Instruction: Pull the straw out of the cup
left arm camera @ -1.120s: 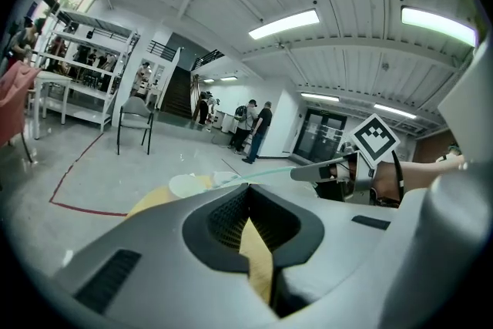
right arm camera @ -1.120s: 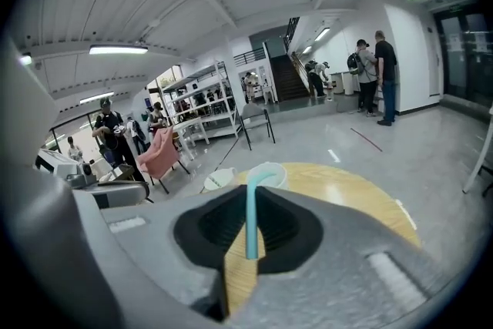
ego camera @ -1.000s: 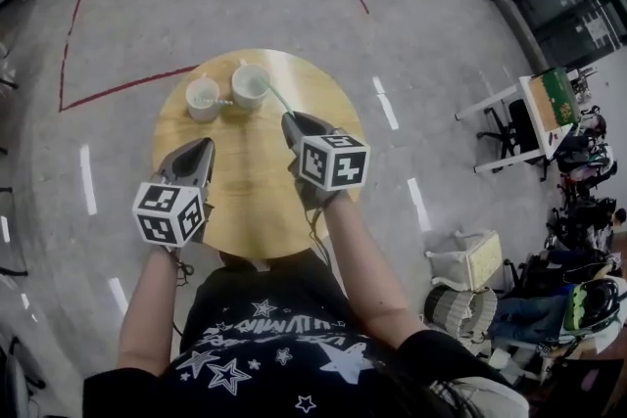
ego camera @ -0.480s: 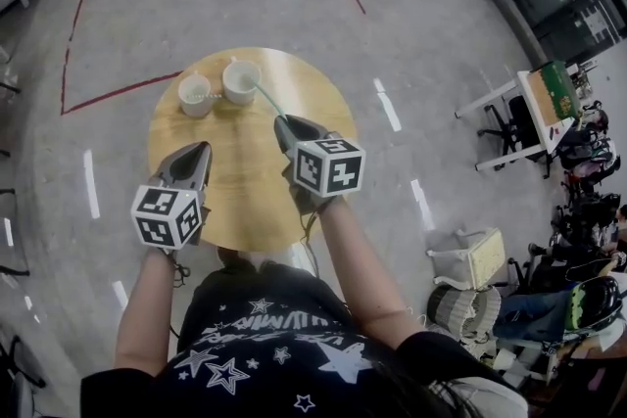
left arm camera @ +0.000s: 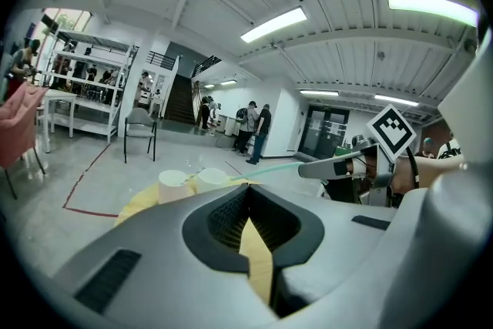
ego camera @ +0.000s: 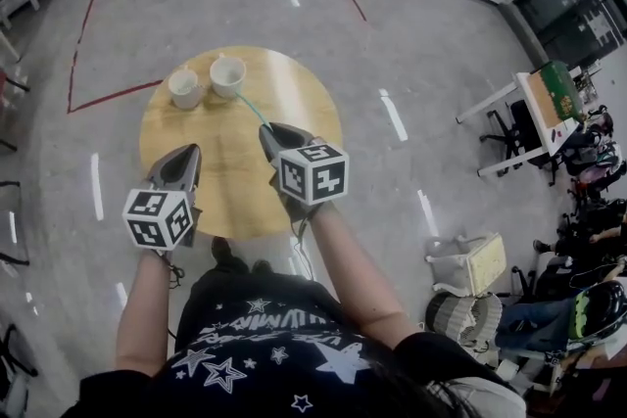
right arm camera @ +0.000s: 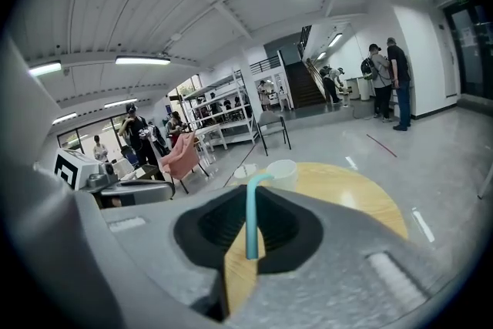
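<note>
Bright, even light falls from long ceiling lamps (left arm camera: 273,25); shadows are soft. Glare whitens the desk (ego camera: 299,98) at its upper right in the head view, which curves at its edges. Both gripper views bend strongly, with black corners. The left claw (left arm camera: 248,193) and right claw (right arm camera: 248,193) look soft near the lens; the straw (right arm camera: 251,219) reads clearly.

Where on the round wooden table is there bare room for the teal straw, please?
The right half of the round wooden table is bare, from the two white cups to the right rim; so is the middle strip between the left gripper and right gripper. The far left, around the cups, is crowded.
</note>
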Available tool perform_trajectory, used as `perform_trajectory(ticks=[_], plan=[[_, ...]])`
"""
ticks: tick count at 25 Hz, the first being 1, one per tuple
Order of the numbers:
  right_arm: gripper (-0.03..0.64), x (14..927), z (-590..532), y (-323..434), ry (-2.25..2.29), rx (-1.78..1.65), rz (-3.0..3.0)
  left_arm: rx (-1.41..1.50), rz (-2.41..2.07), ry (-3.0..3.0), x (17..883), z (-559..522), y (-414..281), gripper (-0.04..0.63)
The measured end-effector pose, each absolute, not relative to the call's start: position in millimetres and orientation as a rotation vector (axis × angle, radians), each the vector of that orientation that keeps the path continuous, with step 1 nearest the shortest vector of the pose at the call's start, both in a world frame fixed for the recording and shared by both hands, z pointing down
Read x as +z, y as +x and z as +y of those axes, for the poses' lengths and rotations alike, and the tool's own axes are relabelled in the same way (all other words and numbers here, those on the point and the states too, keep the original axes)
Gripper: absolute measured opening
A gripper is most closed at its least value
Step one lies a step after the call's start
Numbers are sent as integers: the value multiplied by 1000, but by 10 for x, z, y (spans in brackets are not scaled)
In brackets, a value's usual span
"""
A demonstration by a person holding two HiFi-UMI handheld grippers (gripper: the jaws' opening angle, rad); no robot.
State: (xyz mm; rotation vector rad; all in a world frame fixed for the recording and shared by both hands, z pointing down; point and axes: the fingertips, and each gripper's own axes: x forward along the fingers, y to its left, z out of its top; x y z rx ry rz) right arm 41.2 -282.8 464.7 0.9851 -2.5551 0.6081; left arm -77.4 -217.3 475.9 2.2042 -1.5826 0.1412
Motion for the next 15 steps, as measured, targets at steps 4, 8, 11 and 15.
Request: perform_trajectory(ticks=[4, 8, 11, 15], plan=[[29, 4599, -2664, 642, 956, 618, -2587, 143, -1611, 2202, 4700, -2038, -520, 6], [29, 4543, -2518, 842, 919, 625, -2616, 132, -1647, 2190, 4615, -1893, -314, 6], [29, 4531, -2392, 908, 889, 635, -2632, 124, -1663, 2193, 4562, -1791, -206, 6], [29, 4547, -2299, 995, 876, 621, -2635, 125, -1664, 2189, 4572, -1753, -92, 6]])
